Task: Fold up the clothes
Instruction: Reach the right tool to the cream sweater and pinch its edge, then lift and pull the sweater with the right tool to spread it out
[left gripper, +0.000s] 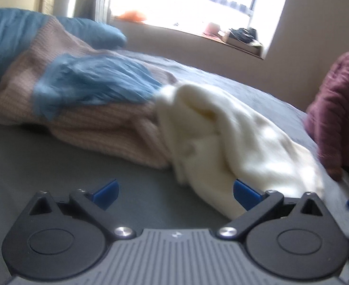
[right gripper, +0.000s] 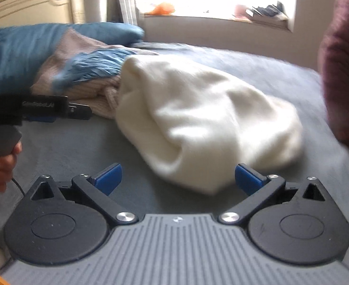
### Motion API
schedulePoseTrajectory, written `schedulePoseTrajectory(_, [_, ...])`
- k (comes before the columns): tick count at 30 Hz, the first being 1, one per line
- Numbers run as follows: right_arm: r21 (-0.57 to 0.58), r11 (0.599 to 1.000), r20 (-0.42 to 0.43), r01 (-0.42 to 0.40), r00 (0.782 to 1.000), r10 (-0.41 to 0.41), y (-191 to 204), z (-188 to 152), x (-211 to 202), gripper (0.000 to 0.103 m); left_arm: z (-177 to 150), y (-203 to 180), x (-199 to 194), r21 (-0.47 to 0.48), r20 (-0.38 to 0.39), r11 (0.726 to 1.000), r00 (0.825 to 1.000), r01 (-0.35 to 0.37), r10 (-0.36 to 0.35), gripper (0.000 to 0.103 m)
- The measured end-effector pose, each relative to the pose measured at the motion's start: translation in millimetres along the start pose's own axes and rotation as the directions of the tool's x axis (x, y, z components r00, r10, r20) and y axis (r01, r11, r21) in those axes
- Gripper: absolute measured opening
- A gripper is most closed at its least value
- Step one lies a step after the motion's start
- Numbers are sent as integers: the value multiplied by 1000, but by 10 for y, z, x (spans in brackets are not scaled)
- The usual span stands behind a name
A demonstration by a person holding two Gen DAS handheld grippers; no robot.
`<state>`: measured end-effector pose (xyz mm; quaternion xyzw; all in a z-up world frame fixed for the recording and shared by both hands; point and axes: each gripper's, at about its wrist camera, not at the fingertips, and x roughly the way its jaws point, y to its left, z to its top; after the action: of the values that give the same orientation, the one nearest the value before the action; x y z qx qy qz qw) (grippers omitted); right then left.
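White lettering runs along the black body of the left gripper (right gripper: 81, 115) in the right wrist view; it is blurred and seems to read "GenRobot.AI". A small pale emblem on each gripper's grey ribbed plate (left gripper: 176, 234) cannot be read.

A rumpled cream fleece garment (right gripper: 205, 121) lies bunched on the grey bed, touching a folded pink ribbed knit sweater (left gripper: 98, 128) topped with crinkled blue fabric (left gripper: 91, 83).
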<state>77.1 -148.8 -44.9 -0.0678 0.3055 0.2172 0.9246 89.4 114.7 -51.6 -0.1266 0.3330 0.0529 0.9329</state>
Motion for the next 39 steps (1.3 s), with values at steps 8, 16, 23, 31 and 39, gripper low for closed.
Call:
schedulePoseTrajectory(8, [-99,994,58,-38,997,44,-16,1054,1016,101,77,247,178,46,10,990,991,-130,130,103])
schedulePoseTrajectory(16, [-208,966,39,-151,986,162,499,1532,1914,64,43,179,281,95,49,990,994,-102,97,99])
schedulePoseTrajectory(23, [-345,939,-19,-8,1000,2,543,1344,2118,20,59,44,496,183,45,983,999,-9,1,98])
schedulePoseTrajectory(31, [-440,898,-48,27,997,-54,671,1301,2258,17,6,-213,794,244,-14,969,999,46,-43,98])
schedulePoseTrajectory(39, [-176,981,136,79,989,-55,-212,1319,831,13,-1,-364,625,249,-8,954,986,164,-167,98])
